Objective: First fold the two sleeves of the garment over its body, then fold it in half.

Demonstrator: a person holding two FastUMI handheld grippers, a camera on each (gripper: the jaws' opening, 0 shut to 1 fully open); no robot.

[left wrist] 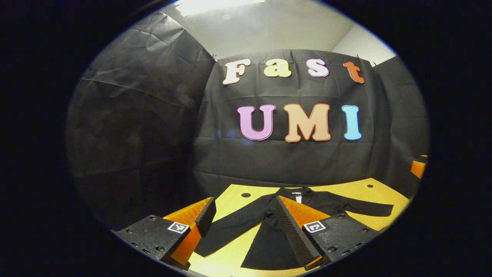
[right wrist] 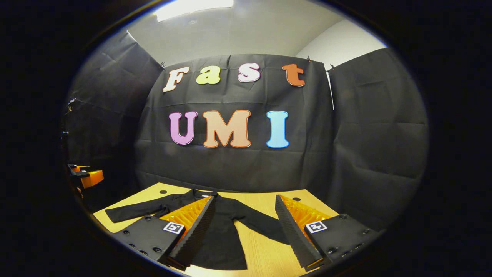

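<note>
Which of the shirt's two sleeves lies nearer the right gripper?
In the right gripper view, the sleeve running toward the right gripper between its open fingers; the other sleeve stretches away left.

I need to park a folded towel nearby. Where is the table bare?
The black garment takes the table's middle, sleeves spread wide. Bare wood: the far strip between collar and cloth wall, and the near patches between each sleeve and the hem.

Surface: a light wooden table (right wrist: 265, 246) with small dark round holes near its far edge.
On it: a black long-sleeved garment (right wrist: 223, 231) — spread flat, collar toward the booth's wall, both sleeves (left wrist: 365, 209) stretched out sideways — unfolded.
</note>
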